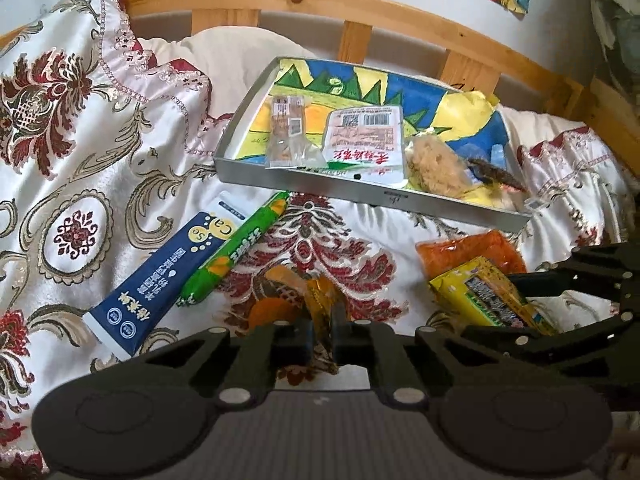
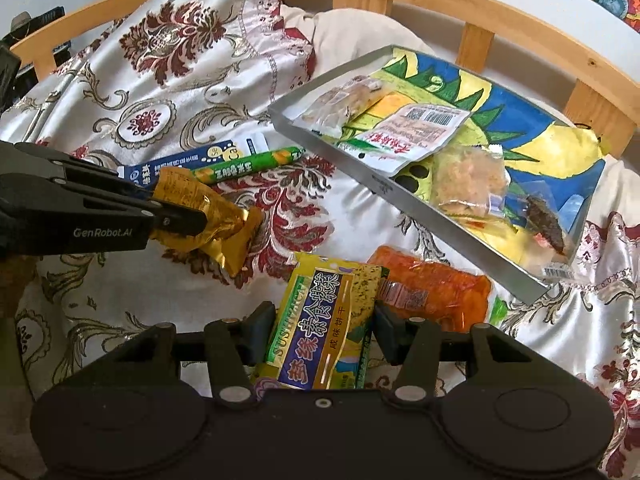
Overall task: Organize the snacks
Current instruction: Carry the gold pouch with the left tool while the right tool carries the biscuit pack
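Note:
My left gripper [image 1: 322,334] is shut on a gold-wrapped snack [image 1: 320,300]; the right wrist view shows it [image 2: 208,216] held just above the bedspread. My right gripper [image 2: 324,324] has its jaws on either side of a yellow and blue biscuit pack [image 2: 324,320], which also shows in the left wrist view [image 1: 492,300]. An orange snack pack [image 2: 432,292] lies beside it. A grey metal tray [image 2: 460,236] holds several snack packs, among them a white and red packet [image 2: 408,136]. A green sausage stick [image 2: 248,166] and a blue tube [image 1: 160,280] lie on the bedspread.
The patterned white and red bedspread [image 1: 80,160] covers the bed. A wooden bed rail [image 1: 360,4] runs behind the tray, with a white pillow [image 1: 224,60] below it. The tray sits tilted on the soft cover.

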